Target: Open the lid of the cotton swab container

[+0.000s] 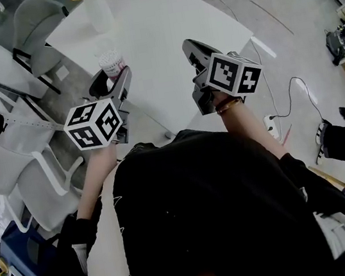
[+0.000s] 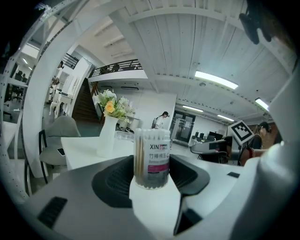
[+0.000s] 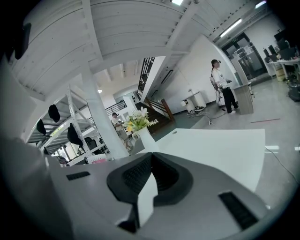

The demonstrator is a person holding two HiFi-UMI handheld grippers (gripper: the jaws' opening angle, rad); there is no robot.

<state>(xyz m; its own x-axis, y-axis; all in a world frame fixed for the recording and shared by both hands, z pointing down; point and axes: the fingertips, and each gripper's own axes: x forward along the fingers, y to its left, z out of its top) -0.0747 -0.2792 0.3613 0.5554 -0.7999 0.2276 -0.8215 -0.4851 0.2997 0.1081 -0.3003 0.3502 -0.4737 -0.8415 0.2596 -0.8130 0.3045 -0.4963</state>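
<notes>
The cotton swab container is held upright between the left gripper's jaws, which are pressed on its sides, at the edge of the white table. The right gripper is shut (nothing in it) over the table. A flower vase is seen farther back.

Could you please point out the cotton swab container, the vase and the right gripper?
cotton swab container (image 2: 151, 161): left gripper view, its label.
vase (image 2: 107, 138): left gripper view, its body.
right gripper (image 3: 151, 161): right gripper view, between shut fingertips.
</notes>
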